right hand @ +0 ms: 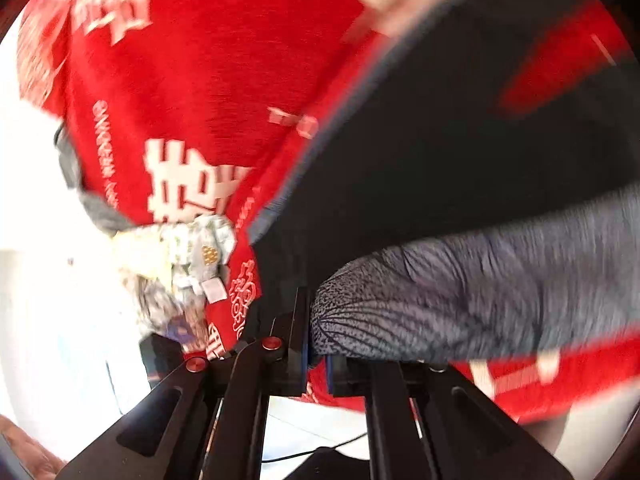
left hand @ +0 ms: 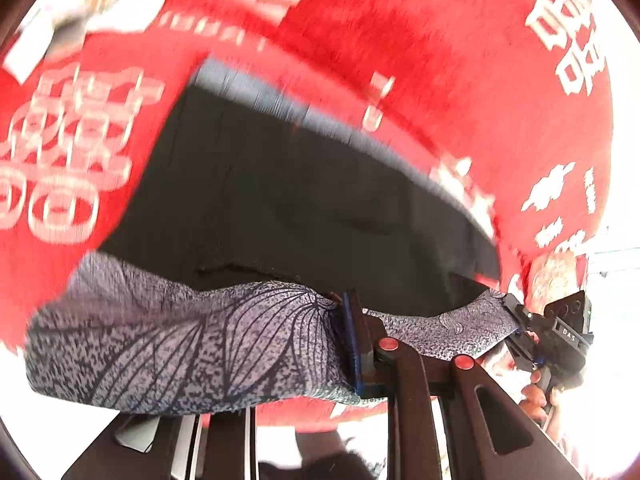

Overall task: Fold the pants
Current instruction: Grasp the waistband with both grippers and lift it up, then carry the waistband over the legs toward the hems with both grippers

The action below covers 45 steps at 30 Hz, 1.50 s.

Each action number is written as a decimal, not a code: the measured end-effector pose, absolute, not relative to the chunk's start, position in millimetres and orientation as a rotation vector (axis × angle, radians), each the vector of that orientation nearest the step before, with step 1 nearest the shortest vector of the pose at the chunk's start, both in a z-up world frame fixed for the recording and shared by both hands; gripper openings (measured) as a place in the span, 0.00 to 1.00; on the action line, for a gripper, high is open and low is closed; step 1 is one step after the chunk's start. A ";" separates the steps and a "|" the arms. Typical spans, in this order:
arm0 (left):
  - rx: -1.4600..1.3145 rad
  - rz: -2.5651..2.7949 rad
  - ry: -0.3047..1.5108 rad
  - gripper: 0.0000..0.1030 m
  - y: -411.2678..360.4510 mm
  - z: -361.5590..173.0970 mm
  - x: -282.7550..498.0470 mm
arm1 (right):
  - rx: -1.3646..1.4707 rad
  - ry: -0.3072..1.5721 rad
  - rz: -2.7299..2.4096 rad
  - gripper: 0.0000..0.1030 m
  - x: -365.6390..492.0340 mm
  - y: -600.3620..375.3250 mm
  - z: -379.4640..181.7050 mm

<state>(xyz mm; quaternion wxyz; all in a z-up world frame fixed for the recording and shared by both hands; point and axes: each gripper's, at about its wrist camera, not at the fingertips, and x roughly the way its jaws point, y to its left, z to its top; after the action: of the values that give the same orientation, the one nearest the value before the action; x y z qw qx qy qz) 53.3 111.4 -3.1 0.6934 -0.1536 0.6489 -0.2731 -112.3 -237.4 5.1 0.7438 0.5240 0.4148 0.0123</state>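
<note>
The pants [left hand: 280,200] lie on a red cloth [left hand: 440,60] with big white signs on it. They are dark, with a grey leafy band at the near edge. Most of the dark part lies spread on the cloth, but the near edge is up in the air, held at two spots.

The left tongs [left hand: 352,340] are shut tight on the leafy band, and the cloth bunches up where they bite. The right tongs [right hand: 316,360] are shut on the other end of the same band. In the left view you can see the right tongs far off to the side, with a hand [left hand: 536,396] under them, and the band hangs stretched between the two.

I think they hold both ends so the edge stays straight and can be carried over the rest of the pants to make a fold. One grip alone would let the band sag and twist.

The far edge of the pants has a light stripe and lies flat, with lots of red cloth past it, so there is room to lay the fold down. A crumpled shiny wrapper [right hand: 188,256] sits at the cloth's edge beside the right tongs, away from the fold.
</note>
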 end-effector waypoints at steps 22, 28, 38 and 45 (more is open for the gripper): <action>-0.040 -0.393 1.319 0.72 52.9 -5.9 152.7 | 0.906 1.226 0.033 0.50 76.5 -303.8 -81.7; 0.111 -0.262 1.441 0.70 30.4 -74.6 148.5 | 0.831 1.225 0.045 0.50 67.9 -289.2 -62.7; 0.274 -0.547 1.411 0.70 -44.4 -28.1 67.0 | 0.883 1.183 -0.097 0.50 -60.2 -327.5 -21.5; 0.366 -0.783 1.448 0.70 -158.7 -24.6 -3.7 | 0.983 1.219 -0.435 0.54 -238.8 -399.5 -23.9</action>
<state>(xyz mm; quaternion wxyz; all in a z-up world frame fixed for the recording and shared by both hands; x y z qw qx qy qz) -3.7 -158.7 -24.6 0.6651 0.1622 0.6411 -0.3469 -238.8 -399.5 -23.9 0.6878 0.4391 0.5445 -0.1941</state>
